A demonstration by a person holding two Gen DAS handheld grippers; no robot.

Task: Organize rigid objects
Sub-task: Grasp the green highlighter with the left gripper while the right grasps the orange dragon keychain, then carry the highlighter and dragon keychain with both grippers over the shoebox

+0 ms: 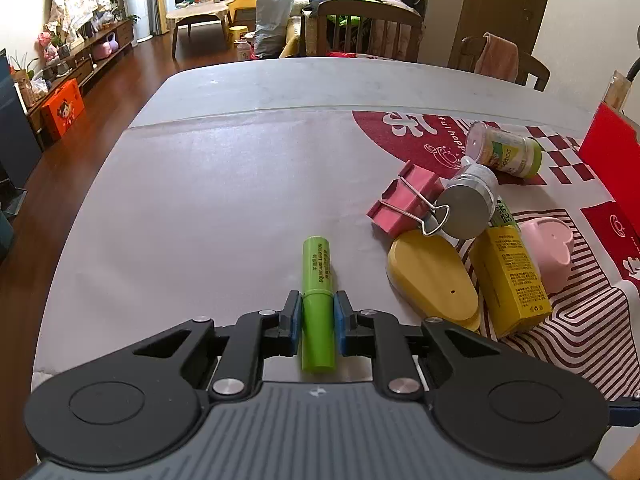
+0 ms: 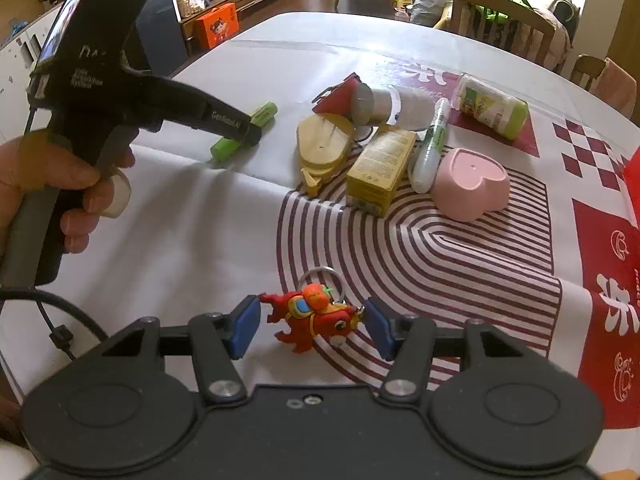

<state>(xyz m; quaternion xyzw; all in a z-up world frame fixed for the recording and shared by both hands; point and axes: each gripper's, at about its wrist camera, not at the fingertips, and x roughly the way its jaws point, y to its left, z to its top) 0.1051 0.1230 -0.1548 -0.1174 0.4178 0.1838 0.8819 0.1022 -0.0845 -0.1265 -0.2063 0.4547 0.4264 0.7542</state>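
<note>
Left claw [image 1: 317, 322] clenched on the green tube [image 1: 318, 304], blue pads squeezing its lower half as it lies on the worktop [image 1: 200, 184], left of the clutter. Probably light, stiff, smooth plastic; a round barrel could roll or slip, so a mid-barrel hold suits. Right claw [image 2: 310, 326] brackets the red fish keychain [image 2: 314, 318]; pads at its ends, grip uncertain. Small, rubbery, ring dangling.

Your left hand-held gripper [image 1: 318, 320] is clamped tight, angled downward — your right hand-held gripper [image 2: 311, 326] tilts down too, jaws half apart.
</note>
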